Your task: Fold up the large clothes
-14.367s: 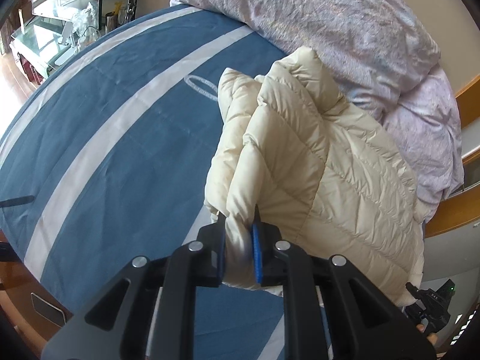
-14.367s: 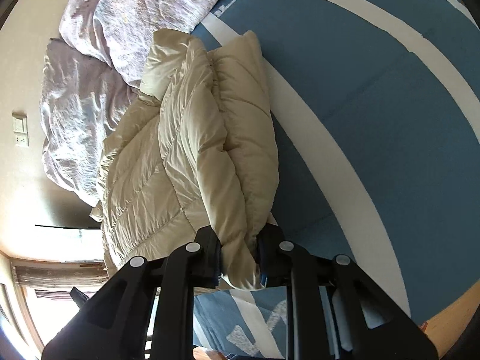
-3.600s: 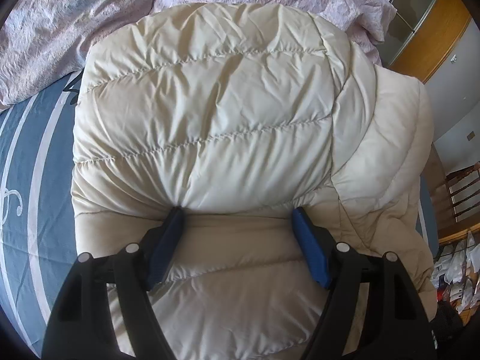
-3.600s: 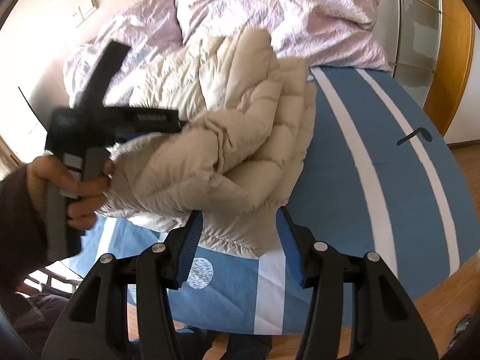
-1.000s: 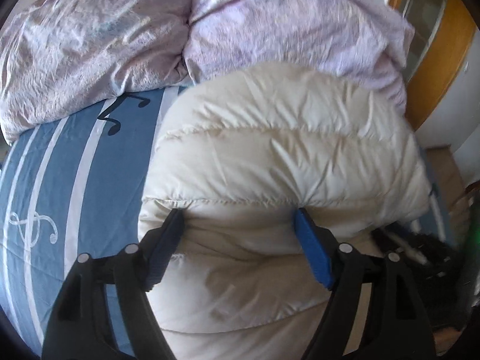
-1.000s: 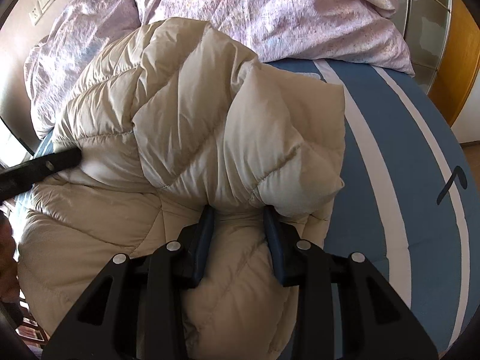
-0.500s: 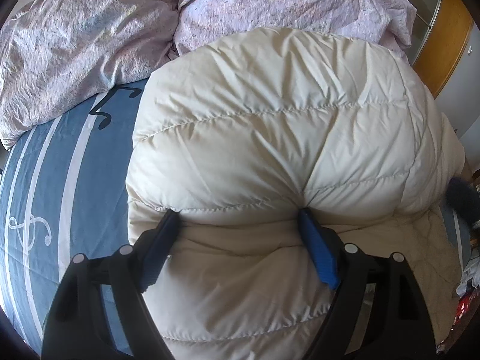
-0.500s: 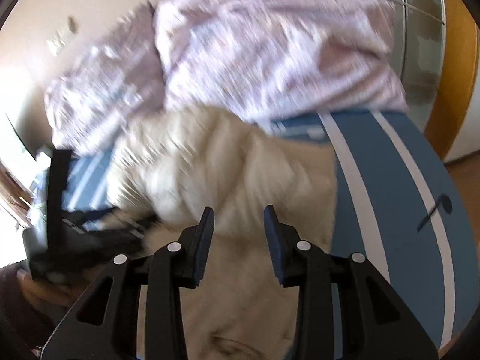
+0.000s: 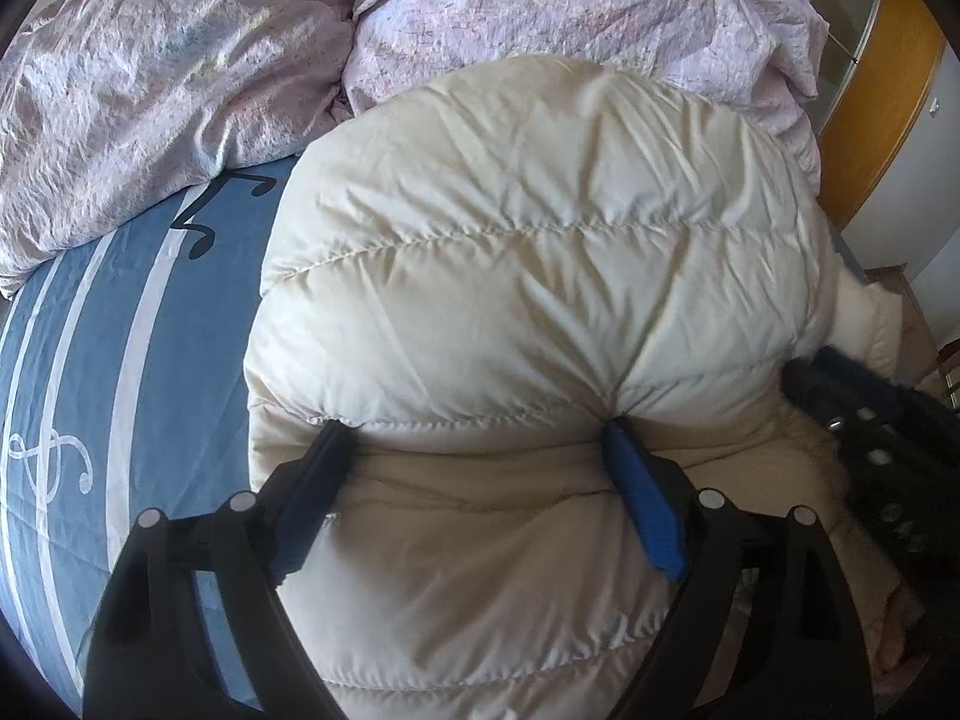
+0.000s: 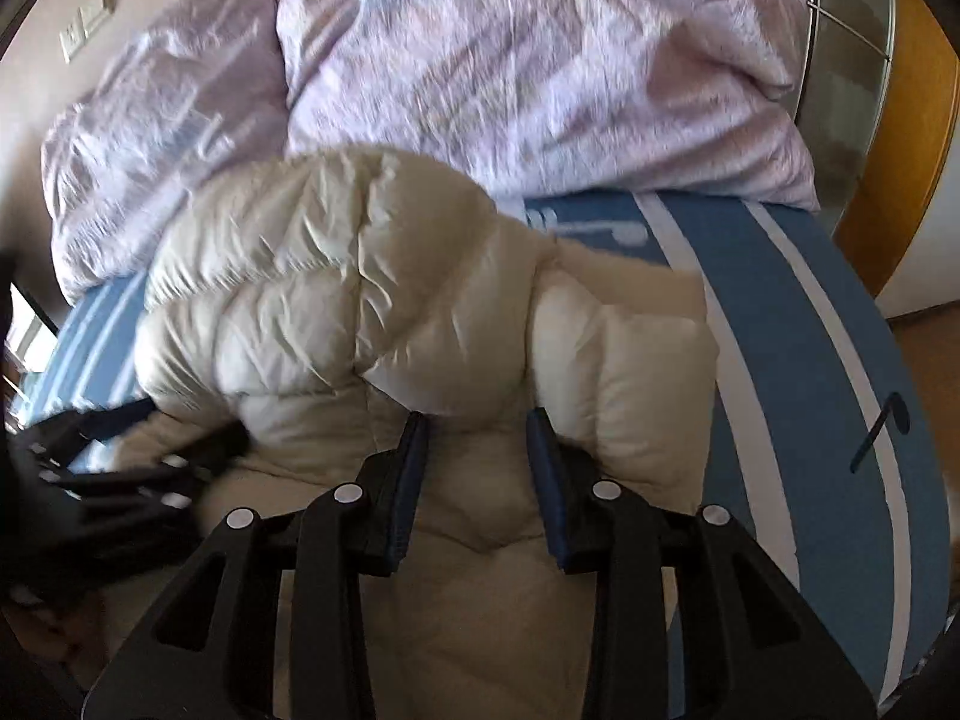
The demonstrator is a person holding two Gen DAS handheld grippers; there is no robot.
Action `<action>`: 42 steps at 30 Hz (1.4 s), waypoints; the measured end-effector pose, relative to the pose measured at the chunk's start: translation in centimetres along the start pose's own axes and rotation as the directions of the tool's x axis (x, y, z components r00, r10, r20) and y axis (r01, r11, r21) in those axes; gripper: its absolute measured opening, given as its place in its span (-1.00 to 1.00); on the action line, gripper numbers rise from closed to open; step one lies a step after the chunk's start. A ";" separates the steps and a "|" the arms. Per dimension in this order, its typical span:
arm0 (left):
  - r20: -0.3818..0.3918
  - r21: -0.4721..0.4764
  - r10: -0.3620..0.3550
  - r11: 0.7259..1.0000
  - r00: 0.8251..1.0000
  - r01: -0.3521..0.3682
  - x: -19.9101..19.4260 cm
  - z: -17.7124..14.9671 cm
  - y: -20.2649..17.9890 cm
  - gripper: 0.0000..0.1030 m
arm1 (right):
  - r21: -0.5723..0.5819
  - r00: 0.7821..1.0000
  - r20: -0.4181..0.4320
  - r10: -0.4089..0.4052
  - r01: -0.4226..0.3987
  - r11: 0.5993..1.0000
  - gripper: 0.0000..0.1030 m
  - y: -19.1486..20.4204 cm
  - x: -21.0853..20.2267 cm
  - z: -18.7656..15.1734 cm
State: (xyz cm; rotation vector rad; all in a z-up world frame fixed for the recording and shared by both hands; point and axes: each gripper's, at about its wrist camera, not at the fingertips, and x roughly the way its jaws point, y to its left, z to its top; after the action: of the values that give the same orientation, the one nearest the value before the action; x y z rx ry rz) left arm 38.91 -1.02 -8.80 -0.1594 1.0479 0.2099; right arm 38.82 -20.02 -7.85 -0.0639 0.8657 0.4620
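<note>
A cream quilted down jacket (image 9: 528, 276) lies folded over on the blue striped bed sheet (image 9: 120, 324). My left gripper (image 9: 474, 438) is wide open, its blue pads pushed under the puffy folded-over layer from the near side. The jacket also shows in the right wrist view (image 10: 336, 312). My right gripper (image 10: 477, 426) is open with its fingertips under the folded bulge near the jacket's right end. The right gripper shows blurred at the right edge of the left wrist view (image 9: 864, 420); the left one shows blurred at the left of the right wrist view (image 10: 108, 468).
Lilac crumpled bedding (image 9: 180, 78) is heaped along the far side of the bed, also in the right wrist view (image 10: 528, 72). A wooden-framed wardrobe (image 10: 900, 90) stands to the right. The sheet (image 10: 798, 324) runs to the bed's right edge, floor beyond.
The right gripper let go of the folded layer, swung away and came back under the bulge with wider jaws. The left gripper stayed open under the fold; the jacket's top layer settled lower.
</note>
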 end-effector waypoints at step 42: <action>0.129 0.033 0.038 0.999 0.991 -0.042 1.7 -1.2 -1.2 0.97 | -0.033 0.990 0.139 0.002 0.002 0.999 -0.28 -0.1 2.4 -2.3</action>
State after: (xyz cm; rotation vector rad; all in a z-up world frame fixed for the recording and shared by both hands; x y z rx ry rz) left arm 39.03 -2.32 -10.83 -0.0911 0.9265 0.2343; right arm 38.48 -19.80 -11.14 -0.0613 0.7214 0.4752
